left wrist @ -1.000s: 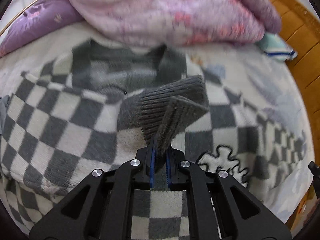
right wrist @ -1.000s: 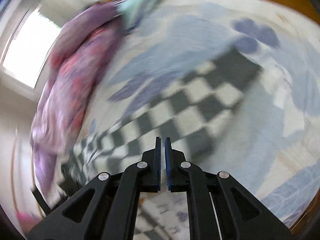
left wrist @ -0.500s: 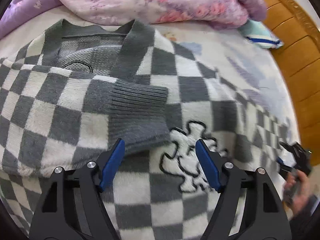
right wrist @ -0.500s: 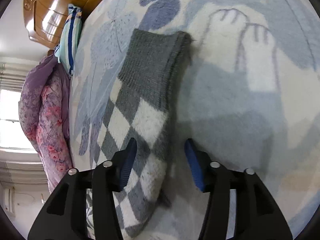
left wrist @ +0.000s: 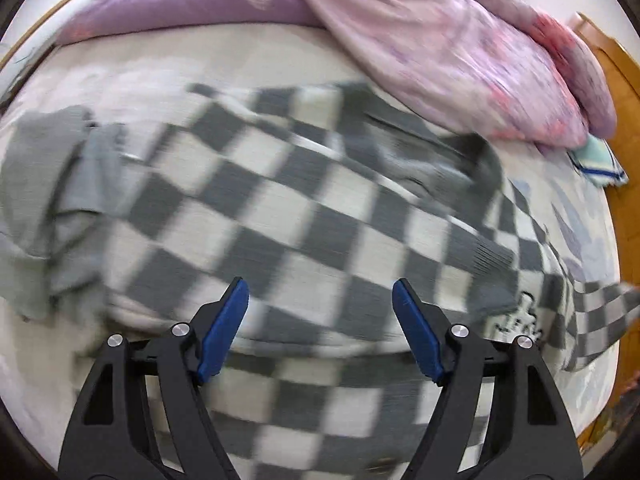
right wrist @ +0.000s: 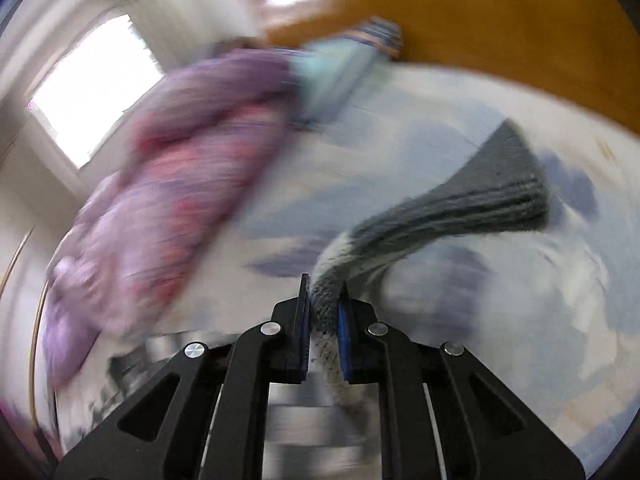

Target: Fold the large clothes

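A grey-and-white checkered knit cardigan (left wrist: 304, 216) lies spread on the bed, one sleeve folded across its front, its ribbed cuff (left wrist: 480, 264) at the right. My left gripper (left wrist: 320, 320) is open and empty, just above the cardigan's lower body. My right gripper (right wrist: 323, 312) is shut on the other sleeve, whose grey ribbed cuff (right wrist: 492, 192) sticks out beyond the fingers, lifted off the bed. That lifted sleeve (left wrist: 600, 320) shows at the right edge of the left wrist view. Both views are motion-blurred.
A pink and purple floral duvet (left wrist: 440, 40) is piled at the head of the bed. A grey garment (left wrist: 52, 208) lies at the cardigan's left. A teal striped cloth (left wrist: 596, 160) and the wooden bed frame (left wrist: 624, 128) are at the right.
My left gripper let go of the folded sleeve cuff, opened and drew back to the left. My right gripper closed on the other sleeve near its cuff and lifted it.
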Available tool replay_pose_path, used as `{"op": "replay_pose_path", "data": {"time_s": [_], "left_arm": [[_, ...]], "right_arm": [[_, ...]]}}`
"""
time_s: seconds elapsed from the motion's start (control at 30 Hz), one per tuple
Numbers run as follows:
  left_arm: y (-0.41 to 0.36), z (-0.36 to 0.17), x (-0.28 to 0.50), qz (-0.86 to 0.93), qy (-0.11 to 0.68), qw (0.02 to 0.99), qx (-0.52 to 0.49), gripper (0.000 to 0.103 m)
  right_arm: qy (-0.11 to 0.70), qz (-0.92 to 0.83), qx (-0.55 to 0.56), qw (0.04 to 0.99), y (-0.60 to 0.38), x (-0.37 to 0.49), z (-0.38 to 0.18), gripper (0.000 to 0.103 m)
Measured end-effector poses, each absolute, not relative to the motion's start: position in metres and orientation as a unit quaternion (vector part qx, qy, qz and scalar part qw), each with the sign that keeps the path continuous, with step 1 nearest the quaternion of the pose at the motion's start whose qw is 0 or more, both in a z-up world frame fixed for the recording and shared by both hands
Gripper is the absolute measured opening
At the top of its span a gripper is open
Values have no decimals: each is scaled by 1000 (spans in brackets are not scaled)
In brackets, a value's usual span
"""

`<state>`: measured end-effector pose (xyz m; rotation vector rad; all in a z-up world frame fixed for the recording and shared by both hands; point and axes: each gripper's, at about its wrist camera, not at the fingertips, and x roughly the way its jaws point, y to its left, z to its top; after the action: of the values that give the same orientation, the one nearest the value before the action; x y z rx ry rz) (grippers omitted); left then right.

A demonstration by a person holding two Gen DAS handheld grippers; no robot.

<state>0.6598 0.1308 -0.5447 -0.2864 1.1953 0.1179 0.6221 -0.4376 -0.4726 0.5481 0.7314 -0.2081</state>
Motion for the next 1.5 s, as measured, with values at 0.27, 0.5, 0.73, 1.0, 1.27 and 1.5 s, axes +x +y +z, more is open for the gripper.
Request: {"op": "replay_pose_path", "data": {"time_s": [0.27,0.5,0.73,1.0,1.27,1.5], "left_arm": [[230,-504,628,89,533,827,-152,75],[291,-501,595,117,538,818,-168,75],[305,-514,579,113,551,805,-188,75],[278,-515,603,84,545,805,-218,76],[232,-546,655,66,580,796,-162,78],[219,-566,694,80,593,791,-129,78]], "right_arm": [[344,127,125,922,-171,658,-420,11],[454,241,71,855,19,642,-515,14],[577,240,22,781,60,641,-594,21],[532,293,84,790,-10,627,-523,60],[560,146,101,809,-136,713,-573,14],[609,13,121,784,-225,742,-634,0]]}}
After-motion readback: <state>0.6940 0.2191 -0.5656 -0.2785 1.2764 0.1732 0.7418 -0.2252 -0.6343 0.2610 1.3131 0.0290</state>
